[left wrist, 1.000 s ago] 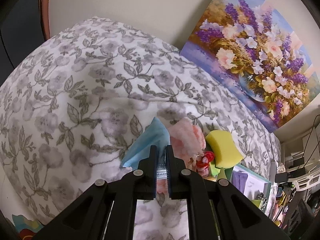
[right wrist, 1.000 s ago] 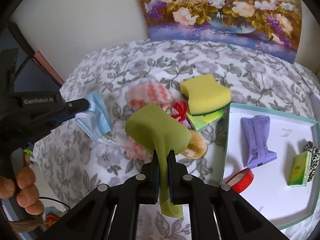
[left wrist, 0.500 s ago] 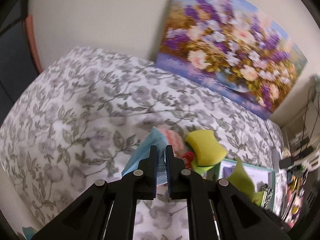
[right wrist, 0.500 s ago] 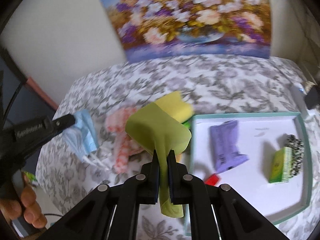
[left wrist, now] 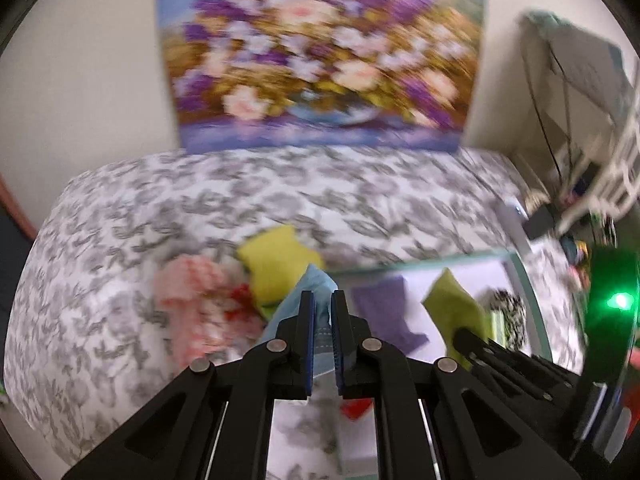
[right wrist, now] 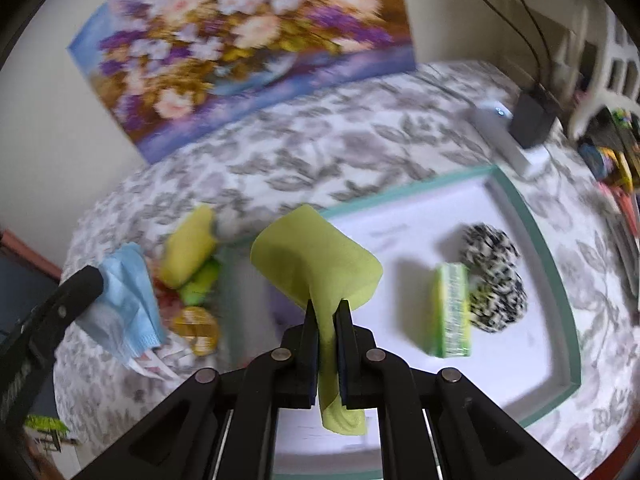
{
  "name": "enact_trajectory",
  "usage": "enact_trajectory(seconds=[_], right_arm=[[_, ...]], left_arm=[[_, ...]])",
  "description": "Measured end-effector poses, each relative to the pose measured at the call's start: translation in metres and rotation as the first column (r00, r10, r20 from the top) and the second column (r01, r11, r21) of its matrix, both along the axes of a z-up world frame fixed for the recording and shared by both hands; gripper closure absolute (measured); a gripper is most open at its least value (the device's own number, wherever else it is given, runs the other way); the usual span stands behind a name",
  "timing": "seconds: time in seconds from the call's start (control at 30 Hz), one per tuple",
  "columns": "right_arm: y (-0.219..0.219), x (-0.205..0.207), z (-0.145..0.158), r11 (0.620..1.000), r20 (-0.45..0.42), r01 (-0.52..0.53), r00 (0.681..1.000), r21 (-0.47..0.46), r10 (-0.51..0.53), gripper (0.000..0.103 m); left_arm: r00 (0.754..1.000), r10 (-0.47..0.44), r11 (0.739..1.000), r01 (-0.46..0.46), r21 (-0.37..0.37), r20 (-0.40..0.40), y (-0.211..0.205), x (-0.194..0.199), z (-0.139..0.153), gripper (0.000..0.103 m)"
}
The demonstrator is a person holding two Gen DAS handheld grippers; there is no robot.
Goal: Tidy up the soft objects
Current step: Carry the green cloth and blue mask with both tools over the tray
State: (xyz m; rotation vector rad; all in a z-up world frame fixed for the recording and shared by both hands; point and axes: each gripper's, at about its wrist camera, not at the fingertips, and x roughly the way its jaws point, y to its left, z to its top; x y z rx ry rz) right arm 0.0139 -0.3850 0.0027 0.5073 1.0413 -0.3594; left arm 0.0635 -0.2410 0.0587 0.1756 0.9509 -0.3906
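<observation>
**Both claws carried from the pile to the tray**

**Left wrist view.** The left claw (left wrist: 321, 320) is pinching a blue face mask (left wrist: 316, 284) between its pads. A second ago this view faced bare bedspread with the pile close ahead; it now faces the tray (left wrist: 532, 300) at 2 o'clock, and the picture is blurred by motion. The yellow sponge (left wrist: 276, 260) and the pink cloth (left wrist: 188, 292) lie on the bed (left wrist: 120, 240) at 11 and 10 o'clock, outside the tray. The right claw (left wrist: 460, 334) shows at 3 o'clock with the green cloth (left wrist: 452, 300) over the tray floor.

**Right wrist view.** The right claw (right wrist: 323, 312) is pinching the green cloth (right wrist: 316, 264), held clear above the tray (right wrist: 556, 240). One second ago it hung over the pile; it is now over the tray's left half. The mask (right wrist: 128, 292) sits at 9 o'clock, outside the rim.

**Meaning.** Judged from position, the green cloth is ready for release; the mask needs further travel rightward.
</observation>
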Motion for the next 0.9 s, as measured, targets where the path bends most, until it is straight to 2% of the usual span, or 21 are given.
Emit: enact_trajectory(seconds=[0.23, 0.47, 0.63, 0.9], right_arm=[[-0.030, -0.017, -0.021, 0.998, -0.063, 0.067, 0.996, -0.006, -0.067, 0.095], [-0.048, -0.027, -0.029, 0.994, -0.074, 0.109, 0.991, 0.004, -0.108, 0.095], [-0.054, -0.029, -0.032, 0.993, -0.078, 0.118, 0.990, 0.008, -0.117, 0.095], [-0.050, -0.027, -0.034, 0.995, -0.093, 0.101, 0.991, 0.011, -0.099, 0.094]], left_arm=[[0.994, -0.100, 0.991, 0.103, 0.082, -0.036, -0.048, -0.014, -0.027, 0.095], [0.983, -0.173, 0.981, 0.178, 0.081, -0.065, -0.074, -0.026, -0.044, 0.095], [0.981, -0.169, 0.981, 0.177, 0.085, -0.095, -0.079, -0.024, -0.053, 0.096], [0.987, -0.086, 0.994, 0.094, 0.048, -0.135, -0.056, -0.007, -0.053, 0.096]])
